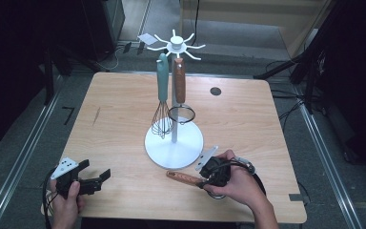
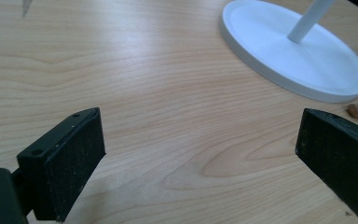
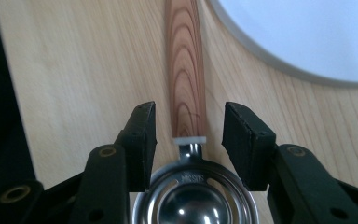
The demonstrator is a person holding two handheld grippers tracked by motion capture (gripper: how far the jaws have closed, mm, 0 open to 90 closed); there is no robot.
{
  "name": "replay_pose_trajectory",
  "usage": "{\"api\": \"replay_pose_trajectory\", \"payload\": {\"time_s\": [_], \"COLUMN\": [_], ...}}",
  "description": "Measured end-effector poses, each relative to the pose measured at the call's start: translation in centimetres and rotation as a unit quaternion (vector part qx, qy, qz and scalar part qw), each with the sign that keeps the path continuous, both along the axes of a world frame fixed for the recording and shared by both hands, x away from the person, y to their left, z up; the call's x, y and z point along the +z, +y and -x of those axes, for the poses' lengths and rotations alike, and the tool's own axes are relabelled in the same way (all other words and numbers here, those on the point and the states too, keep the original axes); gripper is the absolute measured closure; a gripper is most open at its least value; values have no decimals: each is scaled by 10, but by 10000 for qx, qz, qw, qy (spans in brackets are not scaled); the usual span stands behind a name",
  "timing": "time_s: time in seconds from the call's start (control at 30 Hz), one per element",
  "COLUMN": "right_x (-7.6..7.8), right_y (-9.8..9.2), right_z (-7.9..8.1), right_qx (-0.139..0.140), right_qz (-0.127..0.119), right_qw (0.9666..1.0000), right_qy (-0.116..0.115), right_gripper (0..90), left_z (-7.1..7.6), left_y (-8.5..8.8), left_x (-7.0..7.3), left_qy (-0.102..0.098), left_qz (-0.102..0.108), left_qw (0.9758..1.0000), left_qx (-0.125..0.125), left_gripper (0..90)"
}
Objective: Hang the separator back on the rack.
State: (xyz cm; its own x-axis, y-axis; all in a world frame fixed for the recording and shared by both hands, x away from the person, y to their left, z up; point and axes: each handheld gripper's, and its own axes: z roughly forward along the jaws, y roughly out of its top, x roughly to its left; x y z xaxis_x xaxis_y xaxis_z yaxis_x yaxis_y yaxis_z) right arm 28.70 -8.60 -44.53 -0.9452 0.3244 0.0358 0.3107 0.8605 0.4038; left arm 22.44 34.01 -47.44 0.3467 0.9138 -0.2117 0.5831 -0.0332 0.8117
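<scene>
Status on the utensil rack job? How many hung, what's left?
Done: a teal-handled wire whisk and a wooden-handled metal ring tool hang on the white hook stand.

In hand: the right gripper straddles a third wooden-handled steel utensil lying on the table; its jaws flank the neck without pressing it.

Left: grip it, lift it, hang it on a free hook. The left gripper is open with nothing between its jaws.

Even overhead light is falling on the worktop, while the floor and room around it are sinking into near-black. A pale sheen is glaring across the wood in the left gripper view. The white stand base is washing out, and the metal bowl is blurring close to the lens.
</scene>
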Motion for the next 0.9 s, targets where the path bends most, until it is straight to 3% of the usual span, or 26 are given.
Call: {"api": "replay_pose_trajectory", "payload": {"time_s": [0.07,0.43,0.63,0.9], "right_x": [-1,-12,-16,-16], "right_y": [4,17,19,24], "right_z": [0,-3,-7,-7], "right_qx": [8,60,73,-211], "right_qz": [199,637,707,866], "right_qw": [9998,9975,9969,9954], "right_qy": [85,305,338,339], "right_gripper": [562,615,645,689], "left_z": [-1,-3,-4,-4], "left_y": [0,-2,-2,0], "left_x": [-2,-7,-7,-7], "left_qy": [47,96,126,136], "left_qz": [-9,11,7,74], "left_qw": [10000,9999,9998,9998], "left_qx": [16,-120,-147,-138], "left_gripper": [16,16,17,17]}}
